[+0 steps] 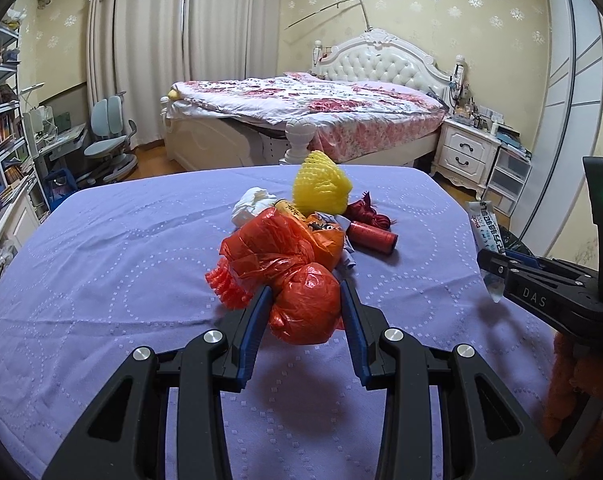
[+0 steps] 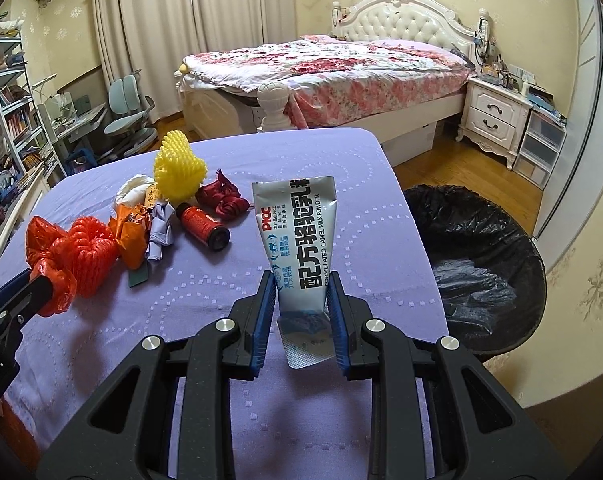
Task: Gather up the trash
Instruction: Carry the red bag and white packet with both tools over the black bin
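Right wrist: your right gripper (image 2: 299,286) pinches the sachet (image 2: 297,236) low between both pads, upright over the table (image 2: 361,208), bin (image 2: 477,264) just beside. Left wrist: your left gripper (image 1: 305,296) clamps the red bag (image 1: 301,304) between its fingers, by the pile.

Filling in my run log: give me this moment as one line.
left gripper: shut on red plastic bag | right gripper: shut on milk powder sachet | bin: right of table, sachet not dropped
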Motion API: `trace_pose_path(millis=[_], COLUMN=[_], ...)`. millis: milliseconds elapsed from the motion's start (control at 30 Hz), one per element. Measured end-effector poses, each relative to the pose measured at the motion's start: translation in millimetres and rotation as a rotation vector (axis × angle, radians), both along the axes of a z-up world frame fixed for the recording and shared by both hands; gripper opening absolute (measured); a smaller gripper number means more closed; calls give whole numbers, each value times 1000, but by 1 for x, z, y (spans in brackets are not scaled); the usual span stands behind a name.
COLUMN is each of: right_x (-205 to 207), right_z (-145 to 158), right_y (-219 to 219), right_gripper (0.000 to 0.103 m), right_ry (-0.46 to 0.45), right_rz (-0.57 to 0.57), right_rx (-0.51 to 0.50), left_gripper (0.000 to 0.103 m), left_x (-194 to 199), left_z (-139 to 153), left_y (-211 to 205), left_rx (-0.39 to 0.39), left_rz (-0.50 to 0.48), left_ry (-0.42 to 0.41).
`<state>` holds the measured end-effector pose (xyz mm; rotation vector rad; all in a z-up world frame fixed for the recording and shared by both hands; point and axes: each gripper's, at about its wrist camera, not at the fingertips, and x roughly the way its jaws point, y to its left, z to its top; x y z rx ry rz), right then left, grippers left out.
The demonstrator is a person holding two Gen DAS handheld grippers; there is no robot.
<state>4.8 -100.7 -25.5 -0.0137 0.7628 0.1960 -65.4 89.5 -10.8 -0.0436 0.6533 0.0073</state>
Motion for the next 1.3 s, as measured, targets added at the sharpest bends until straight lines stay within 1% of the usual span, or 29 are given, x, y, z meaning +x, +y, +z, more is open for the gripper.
trace_pose_path(millis=[300,567,733,900,1000,1100,1300], right_x=[-11,-14,-5,10,19,29,46], right_z=[5,17,21,18,17,13,-1], right_y=[-8,-28,-47,-72,-85,-102,-134], right_gripper=[26,26,26,26,26,26,26], right_ry=[-21,-52,-68,-72,-71,-70,-51], right_rz=[-9,-51,-93,-143,-171,-203,-258], right_rx=[4,5,4,-4,-3,-2,2], left_gripper=[38,38,38,38,38,38,38], left_x=[-6,9,31,54,72,89,117], left_z=[4,7,9,9,7,3,-3], left_y=[-15,-45,-72,-102,-120,-144,-184], left_rx=[8,9,12,24,19,5,22], left_rz=[-32,-95,-156,-216,-250,-285,-342], left_ry=[-21,-39,-48,-61,-54,-48,-49])
